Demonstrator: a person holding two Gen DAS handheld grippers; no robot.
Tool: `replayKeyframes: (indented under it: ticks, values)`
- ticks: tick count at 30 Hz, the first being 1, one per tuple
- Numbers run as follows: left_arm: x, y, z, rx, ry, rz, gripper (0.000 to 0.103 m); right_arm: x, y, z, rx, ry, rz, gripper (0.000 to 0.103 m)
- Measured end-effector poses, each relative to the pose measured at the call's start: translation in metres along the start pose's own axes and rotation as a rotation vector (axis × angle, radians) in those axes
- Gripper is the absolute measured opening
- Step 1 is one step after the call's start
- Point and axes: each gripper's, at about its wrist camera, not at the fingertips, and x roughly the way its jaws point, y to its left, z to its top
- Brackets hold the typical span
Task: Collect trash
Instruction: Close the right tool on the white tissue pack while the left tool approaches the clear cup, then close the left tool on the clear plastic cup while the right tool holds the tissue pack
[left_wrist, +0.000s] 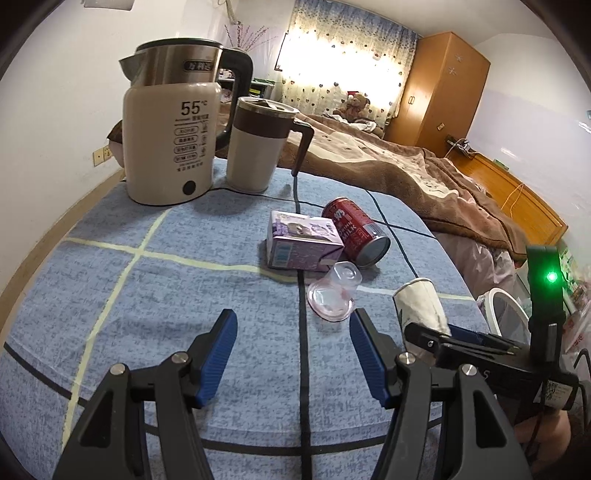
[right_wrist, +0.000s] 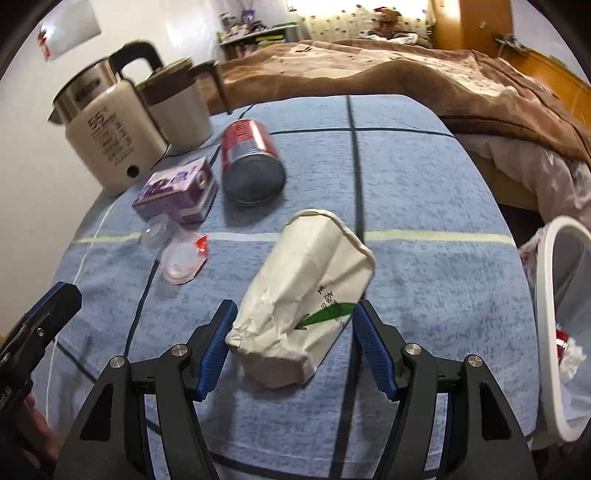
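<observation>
Left wrist view: the left gripper (left_wrist: 293, 349) is held spread and empty, a clear plastic cup (left_wrist: 334, 291) just beyond its fingers.

Right wrist view: the right gripper (right_wrist: 291, 341) brackets a crumpled white paper cup (right_wrist: 301, 295) lying on the blue checked worktop (right_wrist: 424, 184); its fingers (right_wrist: 218, 349) appear not yet pressed. Closing squarely across the base is advised.

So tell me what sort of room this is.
Most likely a bedroom at home: a bed under a brown blanket, a wooden wardrobe by the curtained window, and a teddy bear on the bed.

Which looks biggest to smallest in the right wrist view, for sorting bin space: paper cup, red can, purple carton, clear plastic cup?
1. paper cup, nearest the camera
2. red can
3. purple carton
4. clear plastic cup
</observation>
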Motion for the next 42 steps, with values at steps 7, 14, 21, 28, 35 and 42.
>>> replayKeyframes:
  ticks: [7,14,21,28,35,42]
  values:
    - [0.017,-0.013,0.006,0.017,0.034,-0.042,0.066,-0.009,-0.019,-0.001,0.000,-0.052,-0.013,0.039]
    - [0.037,-0.032,0.013,0.064,0.059,-0.056,0.066,-0.020,-0.033,-0.006,0.004,-0.086,0.011,0.035]
    - [0.060,-0.039,0.018,0.084,0.080,-0.006,0.065,-0.029,-0.045,-0.010,0.021,-0.084,0.038,0.035]
    - [0.069,-0.043,0.020,0.091,0.072,0.031,0.065,-0.032,-0.045,-0.013,0.008,-0.087,0.058,0.035]
    - [0.083,-0.047,0.020,0.103,0.093,0.045,0.056,-0.032,-0.041,-0.014,-0.012,-0.089,0.073,0.035]
    - [0.084,-0.051,0.018,0.118,0.100,0.053,0.036,-0.032,-0.043,-0.014,-0.009,-0.091,0.080,0.035]
